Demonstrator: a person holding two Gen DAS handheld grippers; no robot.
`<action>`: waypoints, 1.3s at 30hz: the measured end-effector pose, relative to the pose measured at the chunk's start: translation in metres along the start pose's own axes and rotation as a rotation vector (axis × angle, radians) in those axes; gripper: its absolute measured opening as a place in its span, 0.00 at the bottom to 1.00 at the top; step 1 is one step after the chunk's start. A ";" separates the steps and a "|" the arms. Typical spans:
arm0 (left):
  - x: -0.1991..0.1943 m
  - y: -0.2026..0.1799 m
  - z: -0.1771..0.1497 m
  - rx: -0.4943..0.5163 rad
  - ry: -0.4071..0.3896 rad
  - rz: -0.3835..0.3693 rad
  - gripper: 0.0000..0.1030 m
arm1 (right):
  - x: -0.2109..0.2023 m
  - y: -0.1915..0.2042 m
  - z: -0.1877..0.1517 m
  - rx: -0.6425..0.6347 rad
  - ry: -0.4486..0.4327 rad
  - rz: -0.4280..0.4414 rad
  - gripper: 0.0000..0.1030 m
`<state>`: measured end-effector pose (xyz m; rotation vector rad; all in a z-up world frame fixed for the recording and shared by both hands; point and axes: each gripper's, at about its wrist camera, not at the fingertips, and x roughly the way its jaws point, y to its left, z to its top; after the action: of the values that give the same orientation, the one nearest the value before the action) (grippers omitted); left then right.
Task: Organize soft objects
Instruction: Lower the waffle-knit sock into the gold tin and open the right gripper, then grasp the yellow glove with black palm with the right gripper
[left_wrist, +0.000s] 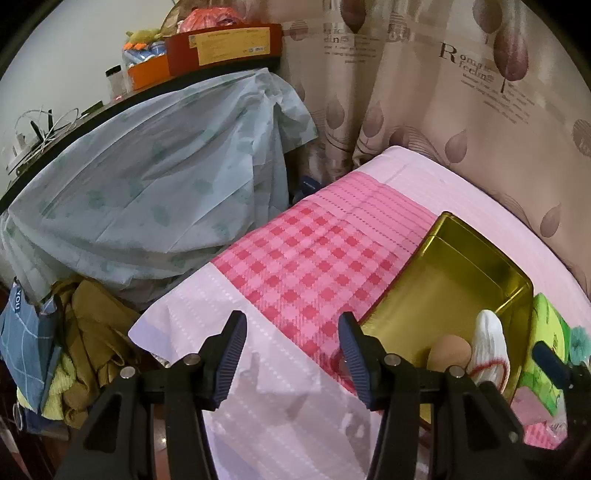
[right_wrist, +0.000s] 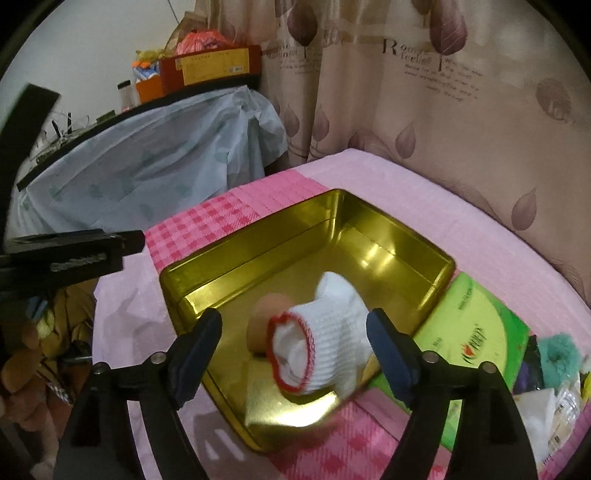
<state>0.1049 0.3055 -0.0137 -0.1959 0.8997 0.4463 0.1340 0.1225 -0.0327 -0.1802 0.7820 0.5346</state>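
Right wrist view shows the right gripper (right_wrist: 295, 347) spread wide with nothing between its fingers, poised over a gold tin (right_wrist: 421, 251) that sits on a pink cloth (right_wrist: 480, 229). A white sock (right_wrist: 332, 347) with a red cuff lies in the tin, near its front edge, against a tan ball (right_wrist: 264, 325). Part of the sock looks draped toward the front rim, so it could slide out or snag if the tin gets nudged, and a low pass of the fingers might knock the light tin across the cloth. The left gripper (left_wrist: 293, 354) is also spread wide and holds nothing, above the cloth just left of the tin. Motion blur smears the sock and the tin's front rim, so whether the sock rests fully inside is unclear. A green packet (right_wrist: 476, 332) and a teal fluffy thing (right_wrist: 557, 350) crowd the right edge, partly cut off.
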 end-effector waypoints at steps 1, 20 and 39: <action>-0.001 -0.001 0.000 0.006 -0.003 0.000 0.51 | -0.004 -0.001 0.000 0.004 -0.007 -0.001 0.76; -0.010 -0.020 -0.005 0.082 -0.041 -0.001 0.51 | -0.107 -0.141 -0.060 0.195 -0.092 -0.250 0.76; -0.038 -0.082 -0.034 0.324 -0.106 -0.082 0.52 | -0.100 -0.327 -0.132 0.430 0.023 -0.494 0.54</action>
<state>0.0976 0.2099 -0.0057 0.0867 0.8435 0.2278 0.1638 -0.2414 -0.0670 0.0228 0.8217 -0.1067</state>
